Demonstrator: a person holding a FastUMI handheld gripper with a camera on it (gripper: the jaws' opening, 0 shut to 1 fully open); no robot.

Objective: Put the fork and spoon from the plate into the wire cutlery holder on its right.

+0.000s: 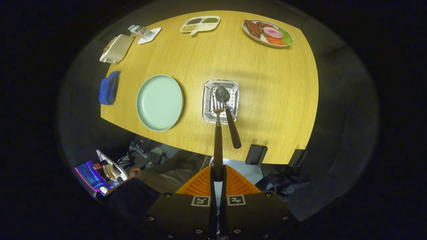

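Observation:
I look straight down on a yellow wooden table (pixel 267 100). My gripper (pixel 218 175) is shut on the brown handle of the fork (pixel 218 146), which hangs below it with its tines at the near rim of the wire cutlery holder (pixel 207 100). The spoon (pixel 228 115) stands inside that holder, bowl down and brown handle leaning out toward me. To the holder's left lies the pale green plate (pixel 159 102), with nothing on it.
At the far side sit a plate of food (pixel 268 32), a divided dish of beans (pixel 200 24), a white box (pixel 116 49), a small carton on a white coaster (pixel 144 32). A blue cloth (pixel 108 87) hangs over the left edge. A person's sleeve (pixel 133 196) and a lit screen (pixel 90 176) are below.

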